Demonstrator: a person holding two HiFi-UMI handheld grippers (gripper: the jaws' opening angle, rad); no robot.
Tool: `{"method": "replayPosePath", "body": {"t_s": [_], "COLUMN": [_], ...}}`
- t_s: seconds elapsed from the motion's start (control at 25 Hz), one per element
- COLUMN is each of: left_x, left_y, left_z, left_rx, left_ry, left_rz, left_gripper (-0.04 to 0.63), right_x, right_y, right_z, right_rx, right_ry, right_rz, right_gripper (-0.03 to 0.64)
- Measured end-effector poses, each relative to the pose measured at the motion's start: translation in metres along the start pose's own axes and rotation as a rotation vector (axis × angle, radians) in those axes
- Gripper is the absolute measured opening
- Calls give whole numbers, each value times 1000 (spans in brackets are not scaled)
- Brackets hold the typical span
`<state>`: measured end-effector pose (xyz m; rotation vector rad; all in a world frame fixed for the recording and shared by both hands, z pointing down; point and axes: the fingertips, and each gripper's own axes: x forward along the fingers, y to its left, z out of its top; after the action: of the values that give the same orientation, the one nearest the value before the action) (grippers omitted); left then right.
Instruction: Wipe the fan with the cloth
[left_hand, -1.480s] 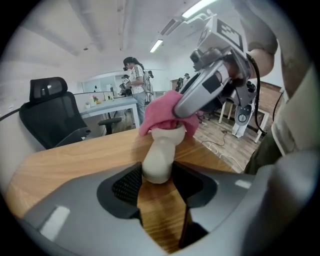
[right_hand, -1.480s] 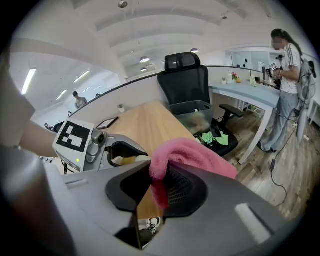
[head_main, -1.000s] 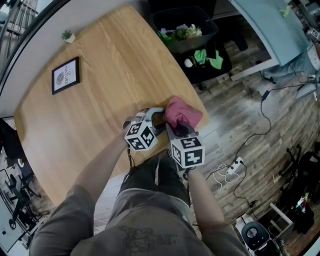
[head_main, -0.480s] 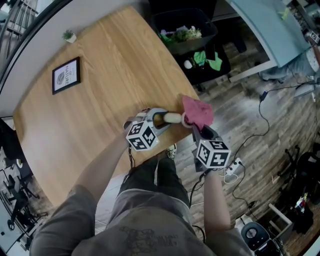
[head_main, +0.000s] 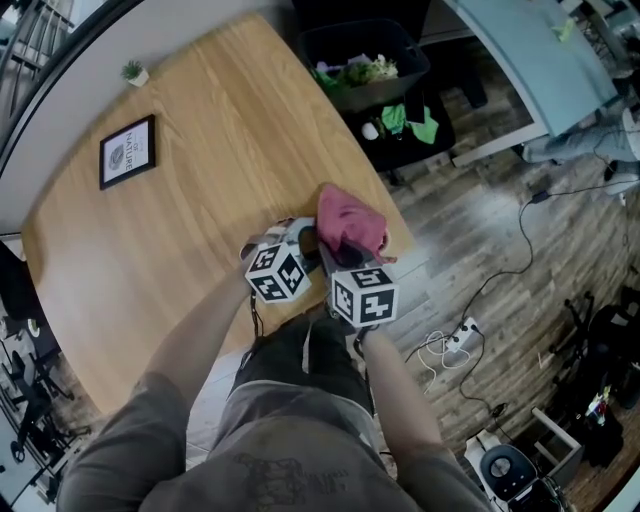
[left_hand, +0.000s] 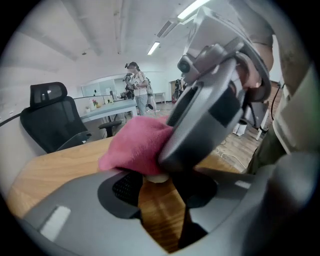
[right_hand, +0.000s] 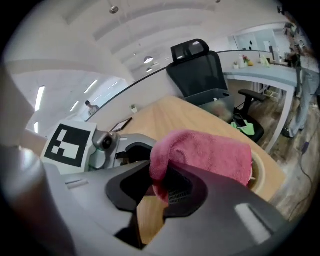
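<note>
My left gripper (head_main: 303, 240) hangs over the near edge of the wooden table (head_main: 180, 160), shut on the handle of a small cream fan (left_hand: 154, 178). A pink cloth (head_main: 350, 222) is draped over the fan's head, so only a cream rim (right_hand: 258, 170) shows beneath it. The right gripper (head_main: 340, 252) is shut on a fold of the cloth (right_hand: 200, 152) and sits right beside the left one. Its grey body (left_hand: 215, 100) fills the left gripper view. In the right gripper view the left gripper (right_hand: 117, 147) shows at the left.
A framed picture (head_main: 128, 151) and a tiny potted plant (head_main: 134, 71) stand at the table's far side. A black bin (head_main: 365, 60) with green items sits beyond the table's edge. Cables and a power strip (head_main: 462, 335) lie on the floor. A black office chair (right_hand: 197, 70) stands behind.
The right gripper swung the cloth out to the right, baring the fan's cream handle, then brought it back left over the fan. The left gripper kept still.
</note>
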<state>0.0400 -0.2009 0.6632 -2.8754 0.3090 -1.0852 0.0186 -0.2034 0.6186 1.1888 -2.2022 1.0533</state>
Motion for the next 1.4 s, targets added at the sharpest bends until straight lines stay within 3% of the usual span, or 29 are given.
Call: {"method": "replayPosePath", "body": {"t_s": [0.28,0.72,1.16,1.4], "left_x": [0,0,0,0], "left_y": [1,0,1,0], "left_z": [0,1,1,2], "left_rx": [3,2,5,4], "left_ry": [1,2,2,4], "left_rz": [0,-12,-11,-13], "left_gripper": [189,187,186,186], "right_x": [-20,-96,-28,-3], "right_y": [-13,-118,-50,-9], "right_z": [-15,-7,15,6], "right_rx": [-2,133,5,-26], "right_ry": [46,-53,-35,29], "right_rz": [-8,-265,-178,-35], "right_gripper": [77,77,77,77]}}
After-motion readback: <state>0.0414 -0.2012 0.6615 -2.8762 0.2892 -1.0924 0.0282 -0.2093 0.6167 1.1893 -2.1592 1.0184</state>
